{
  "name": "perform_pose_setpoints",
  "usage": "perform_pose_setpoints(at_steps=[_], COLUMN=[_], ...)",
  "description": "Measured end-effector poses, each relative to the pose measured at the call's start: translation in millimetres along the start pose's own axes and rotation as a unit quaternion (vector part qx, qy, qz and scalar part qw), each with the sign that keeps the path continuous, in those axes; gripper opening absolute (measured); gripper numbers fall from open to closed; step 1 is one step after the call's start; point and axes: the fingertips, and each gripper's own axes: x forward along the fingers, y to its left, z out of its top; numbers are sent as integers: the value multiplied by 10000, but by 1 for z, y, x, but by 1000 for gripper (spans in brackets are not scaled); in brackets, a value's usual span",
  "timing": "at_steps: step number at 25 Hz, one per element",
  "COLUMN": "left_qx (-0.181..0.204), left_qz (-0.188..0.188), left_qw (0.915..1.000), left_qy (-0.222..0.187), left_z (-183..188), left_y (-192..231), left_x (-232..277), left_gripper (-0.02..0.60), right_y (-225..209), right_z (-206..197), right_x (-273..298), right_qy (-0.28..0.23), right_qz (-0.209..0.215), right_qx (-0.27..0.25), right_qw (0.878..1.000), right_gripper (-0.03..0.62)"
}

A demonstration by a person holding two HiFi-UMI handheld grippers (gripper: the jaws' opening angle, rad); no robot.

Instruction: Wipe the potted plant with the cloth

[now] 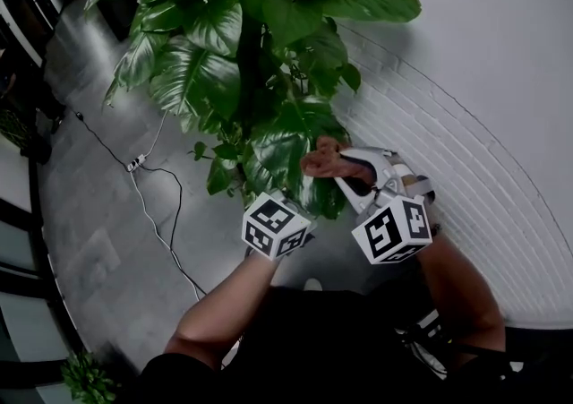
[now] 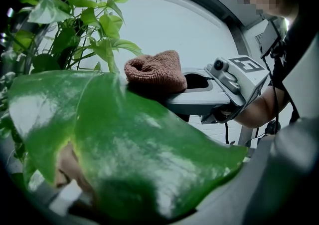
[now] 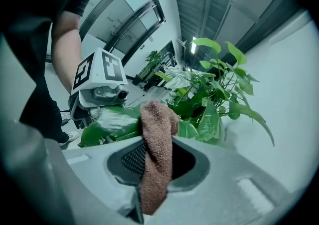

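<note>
Grey floor tiles point(image 1: 98, 241) run along a curved white brick wall point(image 1: 501, 124), and the person stands close against that wall, both forearms reaching forward into the foliage.

Nearest to the body, the left tool point(image 2: 149, 189) has its jaws closed flat on one large glossy leaf point(image 2: 124, 134), which fills the lower half of the left gripper view. That pinch looks deliberate: a broad leaf on a soft stem would swing away under any rubbing, so clamping it gives the other side something firm to work against.

Just beyond, the right tool point(image 3: 154, 169) is clamped on a brown cloth point(image 2: 155, 72), with a bunched fold standing proud of the jaw tips. Leaving the wad sticking out means that fabric, not the hard jaws, meets the plant. Seen from the left gripper view, the wad sits on the upper edge of the held leaf and appears to touch it, with the right tool reaching in from the side. I judge this to be a wiping pass on that one leaf, with most of the foliage not yet attended to.

Farther out, the potted plant point(image 1: 260, 53) rises in a dense spread of big leaves; its pot is hidden beneath them. Beyond it a cable with a power strip point(image 1: 136, 163) trails across the floor.
</note>
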Motion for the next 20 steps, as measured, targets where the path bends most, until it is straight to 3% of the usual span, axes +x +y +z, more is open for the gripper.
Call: perform_pose_setpoints(at_steps=[20], left_qx=[18], left_qz=[59], left_qw=[10000], left_qy=[-32], left_z=[1], left_y=[2], left_x=[-2], left_gripper=[17], right_y=[59], right_z=[-10], right_x=[-41], right_qy=[142], right_qz=[460], right_qx=[167], right_qw=[9987], right_gripper=[68])
